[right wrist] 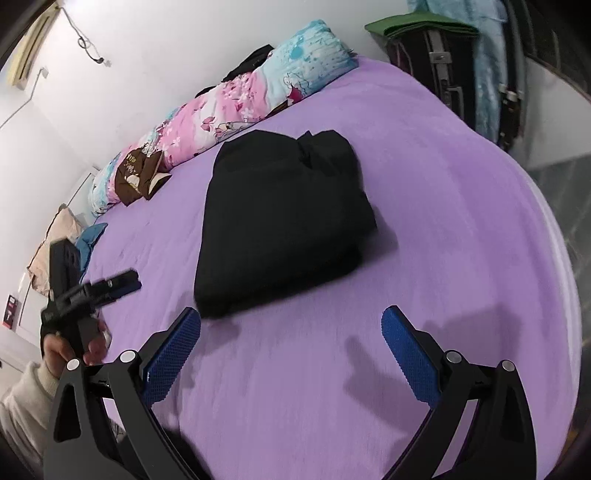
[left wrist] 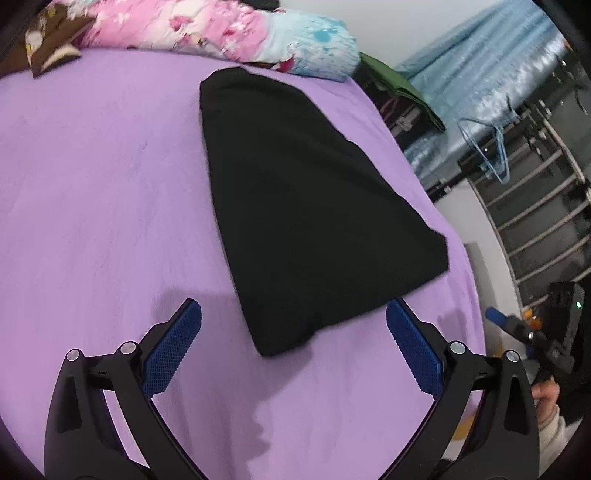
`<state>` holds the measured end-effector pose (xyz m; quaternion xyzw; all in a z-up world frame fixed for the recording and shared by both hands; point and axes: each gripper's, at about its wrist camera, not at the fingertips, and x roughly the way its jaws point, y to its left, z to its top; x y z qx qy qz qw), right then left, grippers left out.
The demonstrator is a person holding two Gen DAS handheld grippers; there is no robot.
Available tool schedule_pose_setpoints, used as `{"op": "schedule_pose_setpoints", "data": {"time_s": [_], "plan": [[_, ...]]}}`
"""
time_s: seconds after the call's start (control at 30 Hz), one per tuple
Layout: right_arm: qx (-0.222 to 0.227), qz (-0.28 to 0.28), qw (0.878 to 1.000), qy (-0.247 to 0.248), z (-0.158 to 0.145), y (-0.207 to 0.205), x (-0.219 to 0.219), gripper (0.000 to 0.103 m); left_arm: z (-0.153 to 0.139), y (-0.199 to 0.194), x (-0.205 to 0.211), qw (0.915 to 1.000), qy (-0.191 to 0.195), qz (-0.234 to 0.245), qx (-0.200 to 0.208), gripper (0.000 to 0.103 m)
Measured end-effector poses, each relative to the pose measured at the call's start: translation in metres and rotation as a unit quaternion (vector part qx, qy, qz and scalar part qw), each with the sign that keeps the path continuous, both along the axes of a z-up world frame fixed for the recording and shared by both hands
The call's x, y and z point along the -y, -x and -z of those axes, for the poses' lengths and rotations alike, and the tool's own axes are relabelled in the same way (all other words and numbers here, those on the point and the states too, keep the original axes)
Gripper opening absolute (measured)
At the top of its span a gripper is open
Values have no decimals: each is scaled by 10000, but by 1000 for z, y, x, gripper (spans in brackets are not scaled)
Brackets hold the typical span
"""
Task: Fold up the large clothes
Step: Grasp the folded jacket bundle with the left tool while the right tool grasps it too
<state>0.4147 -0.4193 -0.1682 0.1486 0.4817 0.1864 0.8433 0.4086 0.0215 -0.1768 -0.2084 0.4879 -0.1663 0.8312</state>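
Note:
A black garment [left wrist: 295, 206] lies folded flat on the purple bed sheet [left wrist: 92, 184]; it also shows in the right wrist view [right wrist: 280, 221] as a compact folded bundle. My left gripper [left wrist: 293, 317] is open and empty, hovering just above the garment's near edge. It also shows at the left of the right wrist view [right wrist: 110, 286]. My right gripper [right wrist: 291, 325] is open and empty, a little short of the garment's near edge. It also shows at the right edge of the left wrist view [left wrist: 517, 325], off the bed's side.
A pink and blue floral quilt [left wrist: 207, 29] lies along the bed's far side by the wall, with a brown cushion [right wrist: 136, 177]. A dark suitcase [right wrist: 439, 70] with a green cloth on top, blue curtains [left wrist: 491, 74] and a hanging blue hanger [left wrist: 491, 147] stand beyond the bed's edge.

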Motion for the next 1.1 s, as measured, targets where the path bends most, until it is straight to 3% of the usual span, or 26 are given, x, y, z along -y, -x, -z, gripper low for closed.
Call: {"op": "schedule_pose_setpoints", "data": {"time_s": [0.23, 0.5, 0.63, 0.8, 0.9, 1.1], "plan": [[-334, -151, 9993, 104, 11, -111, -13, 96, 37, -66, -22, 9988, 381, -45, -320, 96], [-1147, -335, 9928, -125, 60, -209, -19, 96, 85, -112, -23, 9945, 758, -8, -724, 96], [-1163, -539, 9917, 136, 81, -231, -27, 96, 105, -125, -25, 9912, 1008, 5, -857, 96], [-1646, -812, 9822, -411, 114, -250, -28, 96, 118, -135, -29, 9869, 1395, 106, -804, 96], [-1856, -986, 9771, -342, 133, -254, -31, 96, 125, -144, -31, 9820, 1683, 249, -819, 96], [-1762, -1363, 9719, -766, 143, -257, -34, 98, 133, -154, -33, 9695, 2249, 454, -859, 96]]}}
